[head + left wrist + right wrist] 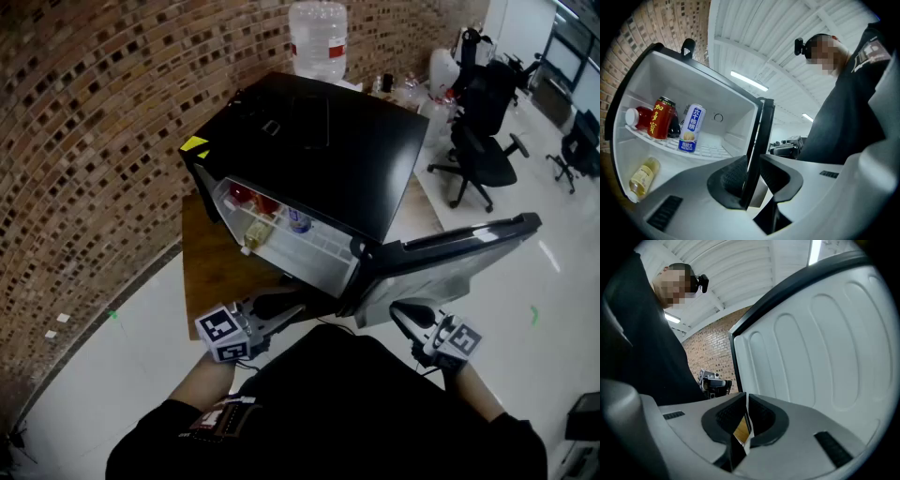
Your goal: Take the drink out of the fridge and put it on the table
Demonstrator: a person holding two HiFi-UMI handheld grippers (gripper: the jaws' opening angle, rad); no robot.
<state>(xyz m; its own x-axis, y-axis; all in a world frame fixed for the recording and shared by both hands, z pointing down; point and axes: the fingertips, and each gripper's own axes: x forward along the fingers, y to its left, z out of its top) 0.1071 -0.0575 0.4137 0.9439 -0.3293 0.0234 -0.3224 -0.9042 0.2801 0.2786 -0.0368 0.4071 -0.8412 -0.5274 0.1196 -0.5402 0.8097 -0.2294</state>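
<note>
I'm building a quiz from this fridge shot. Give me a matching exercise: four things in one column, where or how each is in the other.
Things:
1. red can
2. blue-and-white can
3. pale yellow bottle
4. fridge door

Places or states:
A. swung open
B. below the shelf
C. on the shelf, rightmost drink
D. on the shelf, left of the dark bottle

Pairs: 1-D, 2-C, 3-B, 4-A

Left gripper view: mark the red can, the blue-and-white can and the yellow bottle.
red can (660, 121), left gripper view, middle of its label
blue-and-white can (691, 129), left gripper view, middle of its side
yellow bottle (642, 177), left gripper view, on its label
</note>
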